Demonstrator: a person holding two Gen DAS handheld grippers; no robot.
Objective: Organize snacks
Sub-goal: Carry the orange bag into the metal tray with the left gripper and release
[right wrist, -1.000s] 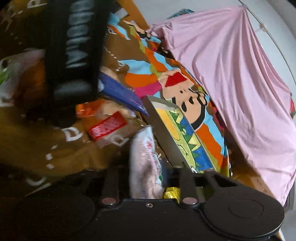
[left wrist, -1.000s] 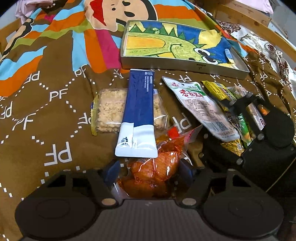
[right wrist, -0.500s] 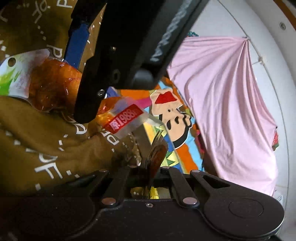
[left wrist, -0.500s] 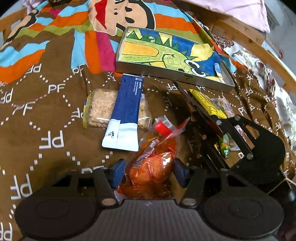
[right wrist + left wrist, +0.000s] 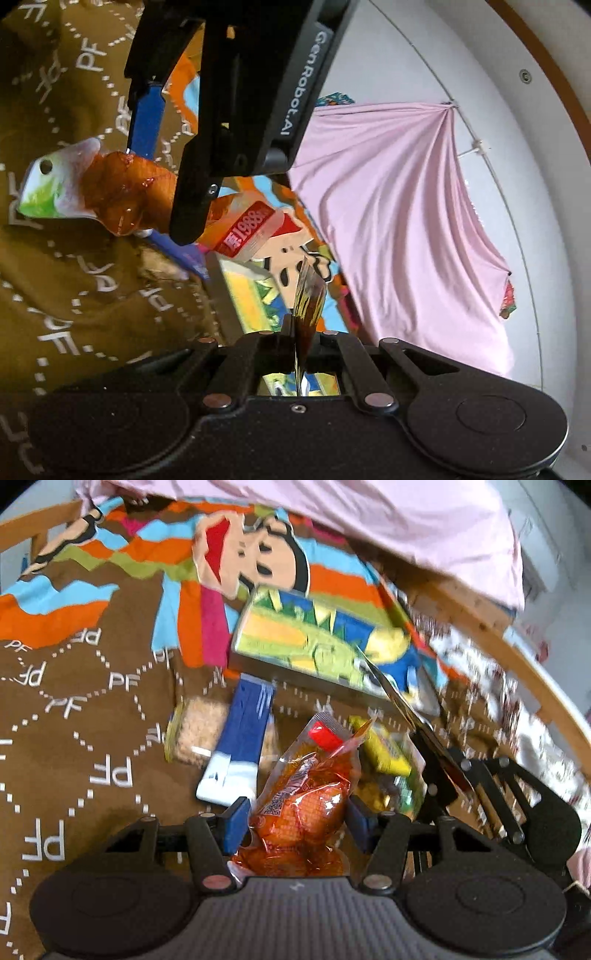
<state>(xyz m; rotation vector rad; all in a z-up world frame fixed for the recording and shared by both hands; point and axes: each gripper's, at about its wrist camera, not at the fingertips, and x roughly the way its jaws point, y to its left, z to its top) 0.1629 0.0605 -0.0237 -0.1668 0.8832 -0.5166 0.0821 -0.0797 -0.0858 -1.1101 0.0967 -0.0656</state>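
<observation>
Change: since a second ago both grippers have lifted their packets off the bed, and the left wrist view now takes in more of the pink sheet [image 5: 424, 520] at the far side.
Bedspread: the brown bedspread [image 5: 74, 738] with white "PF" lettering carries the snacks; a cartoon face fills its far, striped part.
Rice-crisp packet: a clear rice-crisp packet [image 5: 199, 734] lies flat on the bedspread, left of centre, partly under the blue packet.
Blue packet: a long blue and white packet [image 5: 240, 746] lies across the rice-crisp packet, its white end toward the camera.
Left gripper: the left gripper [image 5: 295, 823] has its jaws clamped on the orange snack bag [image 5: 306, 801], one blue pad on each side.
Orange snack bag: held above the bed, red tab pointing away from the camera; in the right wrist view it hangs from the same gripper [image 5: 155, 155].
Tin: a shallow tin [image 5: 317, 646] with a green dinosaur picture sits beyond the snacks, blurred.
Yellow packets: a yellow packet [image 5: 380, 749] and others, too blurred to name, lie right of the orange bag.
Right gripper: the right gripper [image 5: 301, 332] has its jaws together on a thin foil packet [image 5: 308, 306], seen edge-on and upright.
</observation>
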